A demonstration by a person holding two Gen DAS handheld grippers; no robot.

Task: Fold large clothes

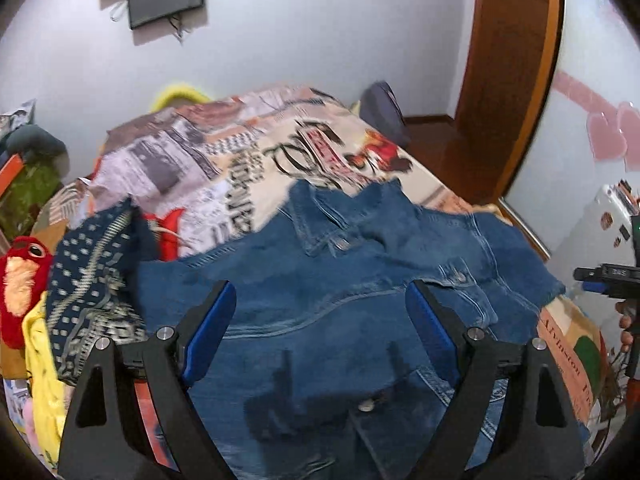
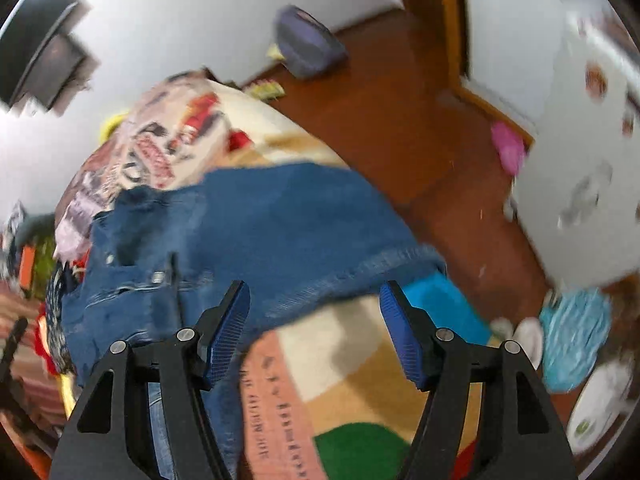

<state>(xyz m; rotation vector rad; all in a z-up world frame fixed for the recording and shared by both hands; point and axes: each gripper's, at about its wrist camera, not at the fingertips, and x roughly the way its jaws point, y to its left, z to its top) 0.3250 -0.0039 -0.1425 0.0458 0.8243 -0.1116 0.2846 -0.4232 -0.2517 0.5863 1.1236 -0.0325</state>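
A blue denim jacket lies spread on the bed with the patterned cover. My left gripper is open and empty, hovering just above the jacket's middle. In the right wrist view the jacket lies to the upper left, its frayed hem near the bed's edge. My right gripper is open and empty, above the hem and the bed cover. The right gripper also shows at the right edge of the left wrist view.
A pile of clothes and a red plush toy lie at the bed's left. A wooden door frame and wood floor are to the right. A blue bag and a white cabinet stand on the floor.
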